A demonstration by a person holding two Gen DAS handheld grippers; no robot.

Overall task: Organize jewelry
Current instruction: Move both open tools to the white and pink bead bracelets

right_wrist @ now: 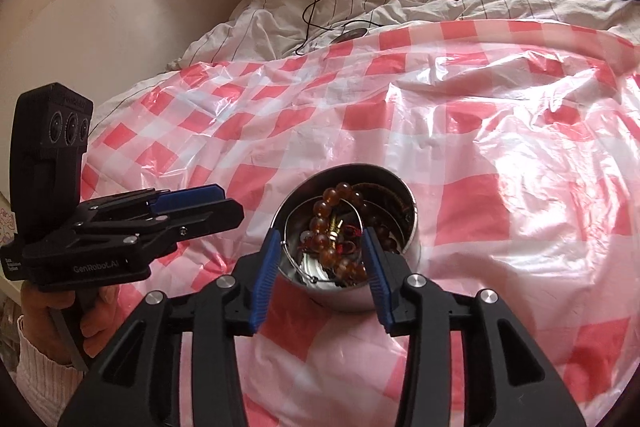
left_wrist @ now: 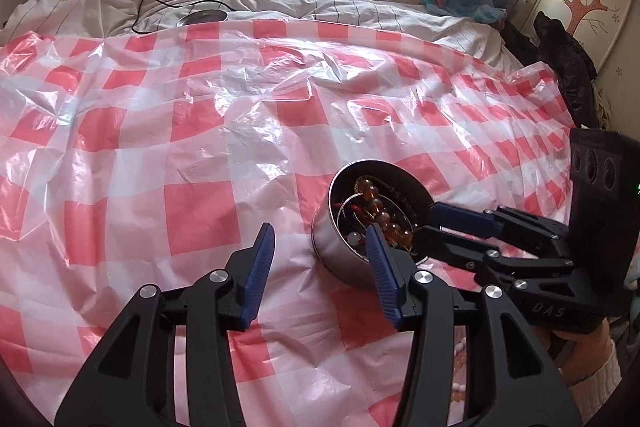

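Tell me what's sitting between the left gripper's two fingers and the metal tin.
Nothing but bare checkered plastic sheet, per the left wrist view. The left gripper is open beside the tin, gripping nothing.

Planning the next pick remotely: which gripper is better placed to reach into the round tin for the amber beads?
Right, probably. The right gripper is open with its fingers over the tin, the amber bead bracelet between them. The left gripper is open beside the tin, nothing between its fingers.
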